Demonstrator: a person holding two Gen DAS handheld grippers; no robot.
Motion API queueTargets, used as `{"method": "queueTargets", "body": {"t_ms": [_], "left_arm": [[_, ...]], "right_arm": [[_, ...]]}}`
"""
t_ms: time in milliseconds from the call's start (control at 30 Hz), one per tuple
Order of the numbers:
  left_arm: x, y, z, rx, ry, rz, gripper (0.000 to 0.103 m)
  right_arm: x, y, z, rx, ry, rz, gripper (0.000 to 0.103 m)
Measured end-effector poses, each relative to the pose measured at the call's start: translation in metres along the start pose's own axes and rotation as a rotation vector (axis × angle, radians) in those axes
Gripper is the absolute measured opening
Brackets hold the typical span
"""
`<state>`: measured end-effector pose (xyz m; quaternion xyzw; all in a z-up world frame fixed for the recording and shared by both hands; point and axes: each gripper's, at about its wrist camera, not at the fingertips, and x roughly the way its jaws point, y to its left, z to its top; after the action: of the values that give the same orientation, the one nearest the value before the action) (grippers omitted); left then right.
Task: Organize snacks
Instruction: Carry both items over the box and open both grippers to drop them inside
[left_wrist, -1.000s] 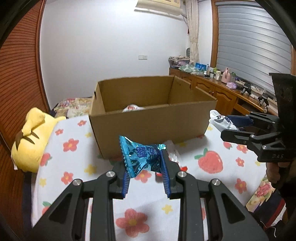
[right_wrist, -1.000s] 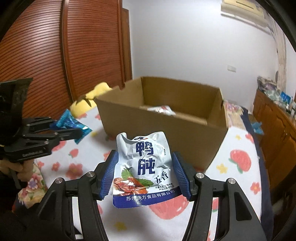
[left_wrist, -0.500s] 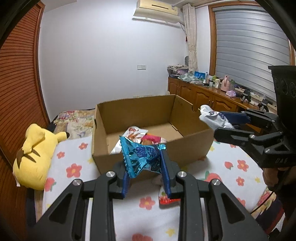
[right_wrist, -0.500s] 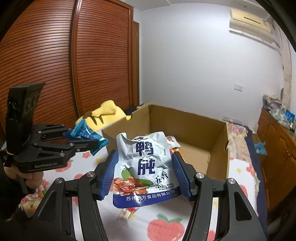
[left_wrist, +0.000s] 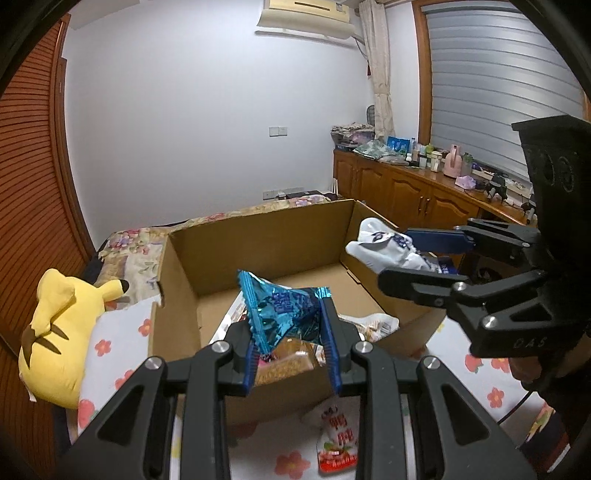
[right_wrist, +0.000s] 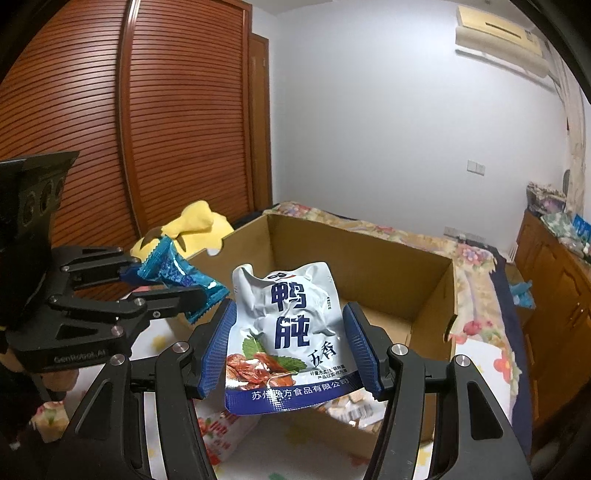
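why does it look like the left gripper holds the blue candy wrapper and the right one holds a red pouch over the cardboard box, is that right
Not quite. The right gripper holds a white pouch with dark blue lettering, not a red one; the right wrist view shows it. The left gripper does hold the blue candy wrapper over the cardboard box.

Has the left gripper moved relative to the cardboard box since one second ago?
Yes. The left gripper rose and advanced toward the cardboard box; its inside now shows.

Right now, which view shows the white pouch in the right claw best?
The right wrist view: the white pouch faces the camera flat, its print readable. The left wrist view shows only its crumpled white top sticking out of the right claw, seen side-on.
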<state>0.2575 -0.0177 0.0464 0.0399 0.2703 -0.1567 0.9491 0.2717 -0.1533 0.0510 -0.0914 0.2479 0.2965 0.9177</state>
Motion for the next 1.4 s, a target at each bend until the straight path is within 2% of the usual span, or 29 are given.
{"method": "queueTargets", "body": {"t_ms": [333, 500, 900, 1200, 1400], "left_arm": [[0.034, 0.004, 0.004, -0.019, 0.040, 0.020, 0.031], [0.039, 0.009, 0.001, -0.034, 0.044, 0.018, 0.034], [0.038, 0.011, -0.005, -0.029, 0.048, 0.027, 0.035], [0.034, 0.009, -0.009, -0.025, 0.046, 0.031, 0.036], [0.026, 0.008, -0.011, -0.022, 0.040, 0.025, 0.037]], "right_arm": [[0.024, -0.022, -0.004, 0.032, 0.054, -0.017, 0.061], [0.029, -0.034, -0.005, 0.074, 0.075, 0.012, 0.061], [0.036, -0.039, -0.003, 0.108, 0.101, 0.025, 0.062], [0.040, -0.049, -0.003, 0.136, 0.095, -0.017, 0.069], [0.035, -0.052, -0.005, 0.159, 0.093, -0.029, 0.069]]}}
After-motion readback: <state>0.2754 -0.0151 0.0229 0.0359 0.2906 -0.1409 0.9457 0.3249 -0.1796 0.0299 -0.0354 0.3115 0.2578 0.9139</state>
